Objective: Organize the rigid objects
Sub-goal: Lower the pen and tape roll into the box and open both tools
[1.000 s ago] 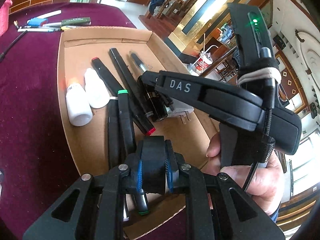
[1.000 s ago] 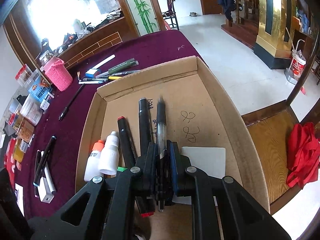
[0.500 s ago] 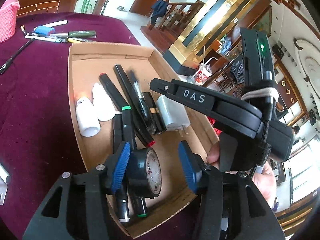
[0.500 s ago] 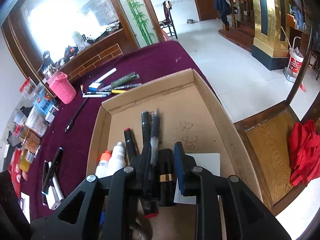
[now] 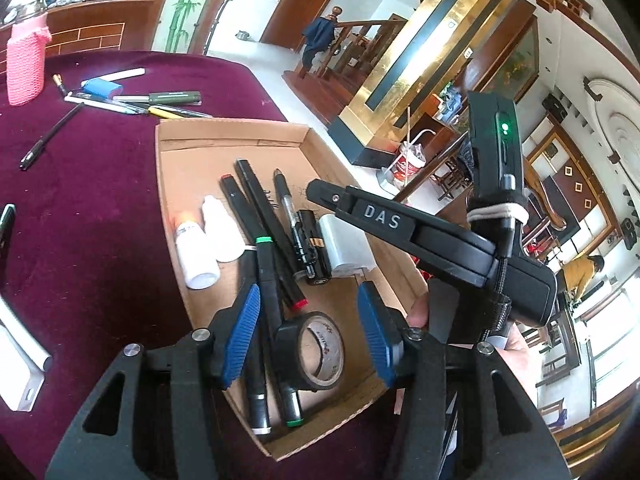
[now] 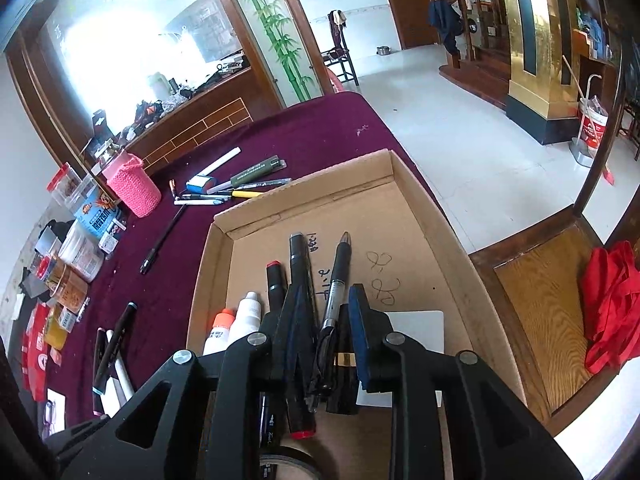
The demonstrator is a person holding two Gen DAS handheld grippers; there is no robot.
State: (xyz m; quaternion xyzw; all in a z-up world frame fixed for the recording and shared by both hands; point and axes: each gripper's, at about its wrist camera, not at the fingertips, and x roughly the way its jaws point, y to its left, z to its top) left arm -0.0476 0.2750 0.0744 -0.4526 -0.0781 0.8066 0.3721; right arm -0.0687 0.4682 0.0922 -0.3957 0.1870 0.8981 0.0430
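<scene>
1. Cardboard fills my left wrist view: a shallow box [image 5: 224, 140] on the maroon worktop [image 5: 80, 208]. My left claw [image 5: 308, 332] is spread wide, gripping nothing. The black tape roll [image 5: 320, 350] lies flat in the box's near end, directly between and below the pads, resting on the near ends of the markers [image 5: 264, 280], whose long axes run near to far. Two white bottles [image 5: 208, 240] lie to their left. My right claw's body crosses on the right.

2. From the right wrist, my right claw [image 6: 324, 332] is parted and empty, over a clear pen [image 6: 336, 280] and a black lighter-like piece [image 6: 344, 376], both pointing away. I judge both items placed; loose pens [image 6: 240, 188] lie far left on the worktop, nearer my left claw.

3. Beyond are a tiled floor, stairs and a wooden chair [image 6: 532, 280].
</scene>
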